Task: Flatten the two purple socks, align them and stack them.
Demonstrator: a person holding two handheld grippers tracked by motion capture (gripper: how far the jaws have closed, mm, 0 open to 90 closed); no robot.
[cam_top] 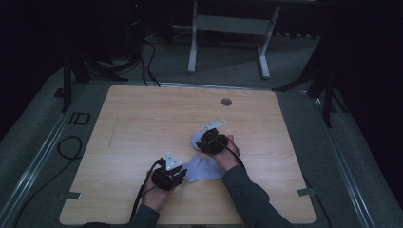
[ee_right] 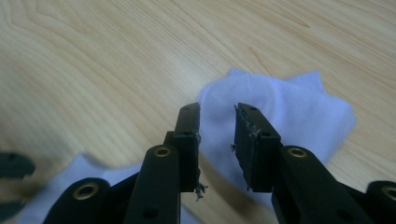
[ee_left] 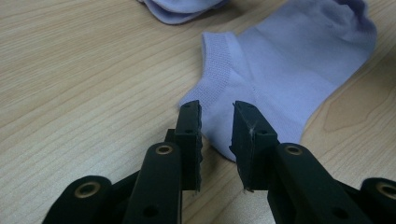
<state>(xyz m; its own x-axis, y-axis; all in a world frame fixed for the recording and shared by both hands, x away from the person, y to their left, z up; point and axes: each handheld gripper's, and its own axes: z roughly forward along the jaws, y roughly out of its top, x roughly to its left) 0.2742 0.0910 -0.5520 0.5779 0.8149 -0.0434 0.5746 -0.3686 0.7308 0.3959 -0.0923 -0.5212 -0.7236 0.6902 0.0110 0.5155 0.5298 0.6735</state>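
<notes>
On the near half of the wooden table we have two pale lilac socks to handle, apparently to pair or fold. The flat sock lies between our hands, just right of the left gripper; the bunched sock sits farther off, under the right gripper. Our left gripper's jaws stand apart over the flat sock's heel, clamping nothing. Our right gripper's jaws are likewise apart above the bunched sock. We judge the work barely begun: neither sock is gripped, and both grasps and the pairing remain.
</notes>
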